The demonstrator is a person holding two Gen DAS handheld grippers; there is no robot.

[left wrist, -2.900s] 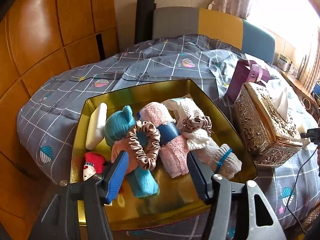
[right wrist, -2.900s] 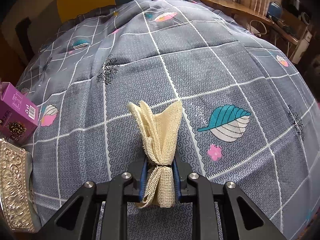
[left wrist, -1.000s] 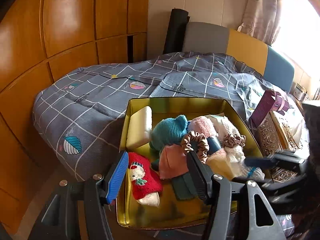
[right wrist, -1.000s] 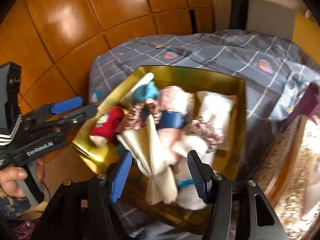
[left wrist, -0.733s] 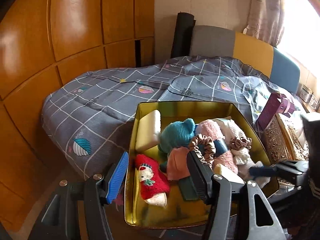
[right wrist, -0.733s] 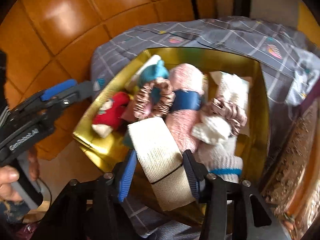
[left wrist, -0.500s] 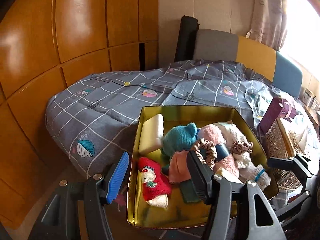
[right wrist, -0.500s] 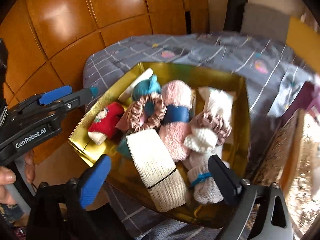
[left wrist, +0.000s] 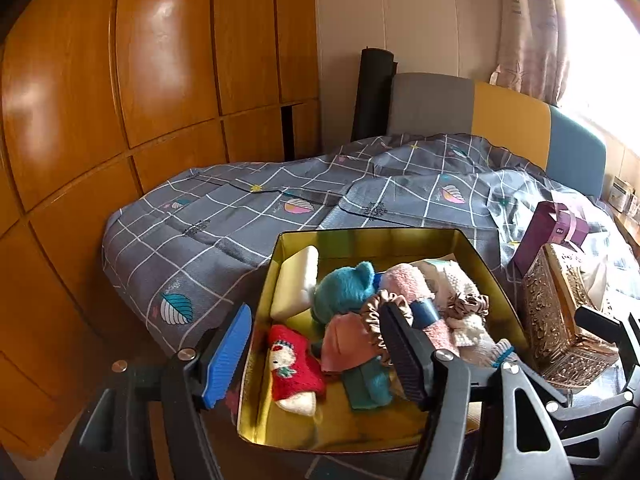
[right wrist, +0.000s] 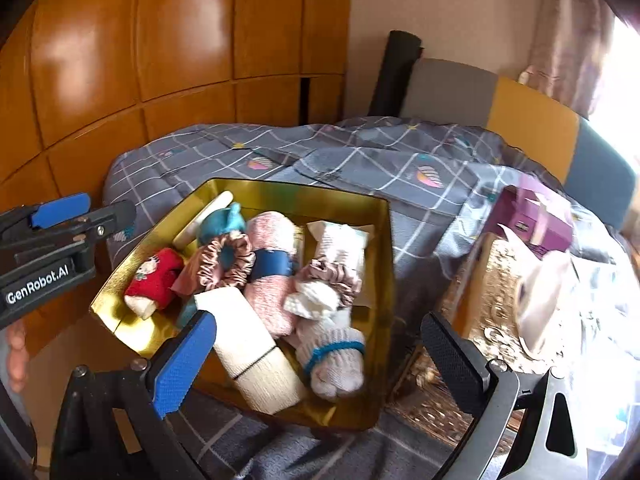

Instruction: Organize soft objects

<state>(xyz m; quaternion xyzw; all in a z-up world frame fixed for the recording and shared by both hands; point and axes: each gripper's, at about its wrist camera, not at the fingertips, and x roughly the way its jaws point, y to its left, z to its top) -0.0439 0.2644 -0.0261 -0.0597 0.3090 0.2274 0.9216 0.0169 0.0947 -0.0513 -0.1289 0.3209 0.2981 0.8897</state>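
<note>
A gold tin tray (left wrist: 372,240) (right wrist: 384,264) on the bed holds several soft things: a red doll sock (left wrist: 294,366) (right wrist: 154,278), a teal plush (left wrist: 344,290), a pink rolled towel (right wrist: 272,276), satin scrunchies (right wrist: 224,262) and a white sponge (left wrist: 294,288). A folded cream mesh cloth (right wrist: 252,354) lies at the tray's near edge, touched by no pad. My right gripper (right wrist: 316,356) stands wide open just behind the tray, empty. My left gripper (left wrist: 316,354) hovers at the tray's near left corner, its jaws opening with nothing pressed between them.
An ornate gold tissue box (left wrist: 560,320) (right wrist: 492,312) stands right of the tray, with a purple carton (left wrist: 556,232) (right wrist: 532,212) behind it. The grey checked bedspread (left wrist: 248,216) stretches behind. Wooden wardrobe panels (left wrist: 120,100) line the left. A person's fingers (right wrist: 16,352) show at the left edge.
My right gripper carried the cream cloth over to the tray, opened and let it go at the near edge, then drew back. The left gripper pulled back and up a little.
</note>
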